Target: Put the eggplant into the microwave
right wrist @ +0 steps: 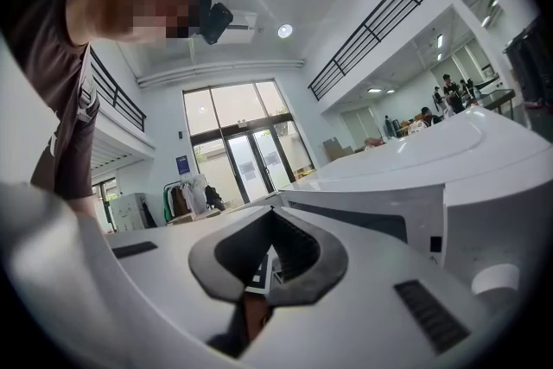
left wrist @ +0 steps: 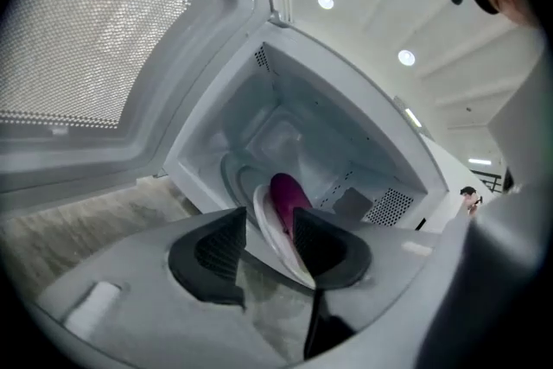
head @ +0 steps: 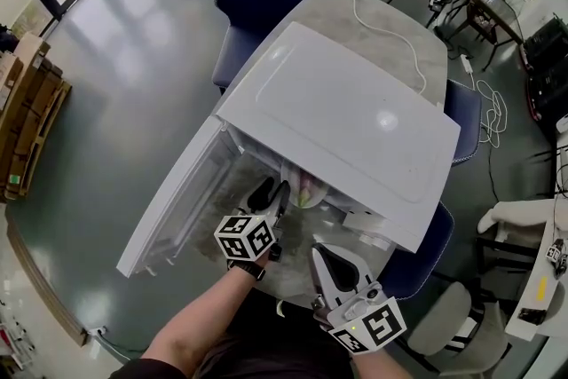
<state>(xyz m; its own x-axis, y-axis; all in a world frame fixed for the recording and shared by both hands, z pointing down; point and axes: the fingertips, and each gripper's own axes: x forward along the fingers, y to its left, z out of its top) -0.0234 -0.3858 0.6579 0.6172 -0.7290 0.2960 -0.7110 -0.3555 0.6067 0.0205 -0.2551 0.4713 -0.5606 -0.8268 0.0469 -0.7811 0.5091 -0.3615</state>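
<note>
**Head view.** The microwave is seen on the table, with its door swung wide to the left. The left gripper is held at the mouth of the cavity. A pale plate shows there, just under the top edge, and the eggplant is hardly made out from here. The right gripper is held apart from the microwave's front.

**Left gripper view.** The 2 jaws of the left gripper are spread wide. The plate passes rim-first between them and is not pinched by either pad. The eggplant is seen lying on the plate, inside the cavity. Its long axis runs front to back, roughly along the line the gripper points. A rounded end is turned toward the back wall. The near end is hidden behind 1 jaw, so the stalk end cannot be told.

**Right gripper view.** The jaws of the right gripper are closed tip to tip, with nothing held between them.

The placing is judged done, and the step in hand is the release and withdrawal. The left gripper is best drawn straight back along the plate's own plane with the jaws wide, so that no pad drags the rim. The door edge should be cleared before any swing is begun.
</note>
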